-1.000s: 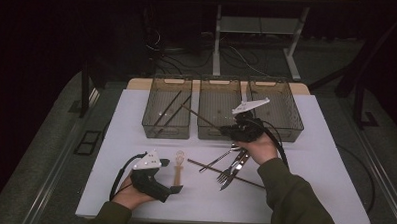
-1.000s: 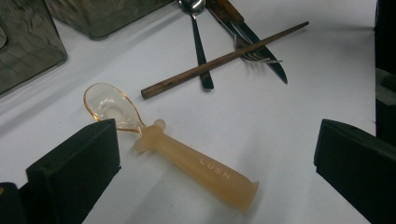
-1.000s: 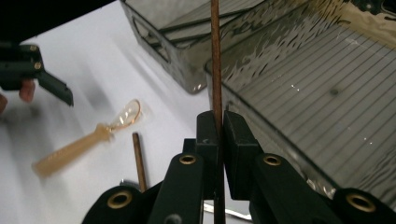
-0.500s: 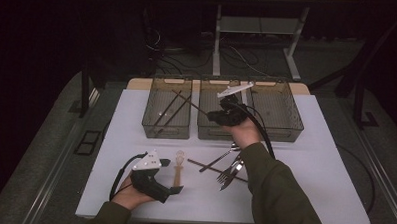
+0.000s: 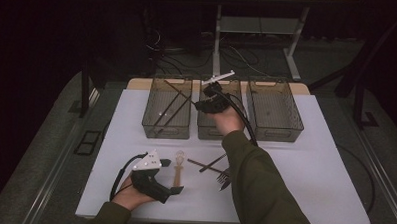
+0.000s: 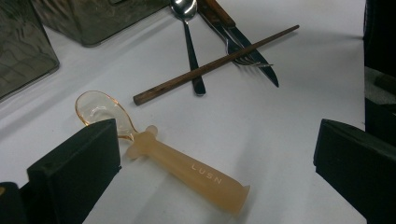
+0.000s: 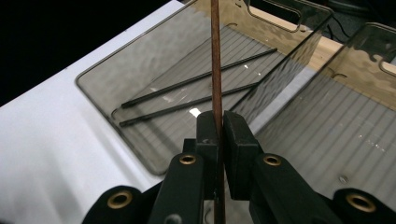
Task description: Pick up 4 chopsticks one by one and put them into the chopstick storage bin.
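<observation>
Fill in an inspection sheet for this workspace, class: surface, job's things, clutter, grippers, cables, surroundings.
Surface: white tabletop, three smoky clear plastic bins along the far edge.
Job's things: brown wooden chopstick clamped over the left bin, which holds two dark chopsticks.
Clutter: translucent orange plastic spoon, second wooden chopstick, metal spoon, fork and knife heaped together.
Grippers: right claw shut on the chopstick; left claw open around the orange spoon.
Cables: black, trailing from each gripper.
Surroundings: dark floor, table legs.
</observation>
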A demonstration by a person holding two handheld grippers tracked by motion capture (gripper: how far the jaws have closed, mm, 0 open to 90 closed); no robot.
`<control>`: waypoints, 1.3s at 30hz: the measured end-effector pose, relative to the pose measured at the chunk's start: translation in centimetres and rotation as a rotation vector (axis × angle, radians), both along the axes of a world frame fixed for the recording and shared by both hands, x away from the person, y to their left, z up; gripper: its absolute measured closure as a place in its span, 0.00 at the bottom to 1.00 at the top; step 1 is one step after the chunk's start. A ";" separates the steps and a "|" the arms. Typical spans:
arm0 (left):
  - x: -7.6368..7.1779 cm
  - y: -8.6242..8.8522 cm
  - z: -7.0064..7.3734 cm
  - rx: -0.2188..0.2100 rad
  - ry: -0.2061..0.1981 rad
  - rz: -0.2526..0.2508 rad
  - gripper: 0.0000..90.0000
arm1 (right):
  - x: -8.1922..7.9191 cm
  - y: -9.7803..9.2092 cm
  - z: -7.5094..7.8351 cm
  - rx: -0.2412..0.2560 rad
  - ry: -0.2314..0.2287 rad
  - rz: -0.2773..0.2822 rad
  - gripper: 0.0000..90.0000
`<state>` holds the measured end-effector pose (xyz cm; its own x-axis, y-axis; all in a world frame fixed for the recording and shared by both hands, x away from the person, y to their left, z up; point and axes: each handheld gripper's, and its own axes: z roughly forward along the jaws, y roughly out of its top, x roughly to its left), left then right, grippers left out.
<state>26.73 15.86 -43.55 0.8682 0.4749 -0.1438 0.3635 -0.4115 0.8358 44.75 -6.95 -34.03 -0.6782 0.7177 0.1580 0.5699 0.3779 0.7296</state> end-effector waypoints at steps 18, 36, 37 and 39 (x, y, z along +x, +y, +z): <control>0.0 -0.1 0.0 0.001 0.000 -0.027 0.00 | 3.4 5.2 -2.2 -0.042 0.048 -0.028 0.94; -0.1 -0.1 0.1 -0.007 0.003 -0.035 0.00 | 4.2 7.5 -2.9 -0.049 0.046 -0.055 0.84; -0.1 -0.1 0.1 -0.007 0.002 -0.035 0.00 | 4.2 7.4 -2.8 -0.047 0.043 -0.048 0.83; -0.1 -0.1 0.1 -0.007 0.002 -0.035 0.00 | 4.0 7.3 -2.6 -0.045 0.037 -0.035 0.80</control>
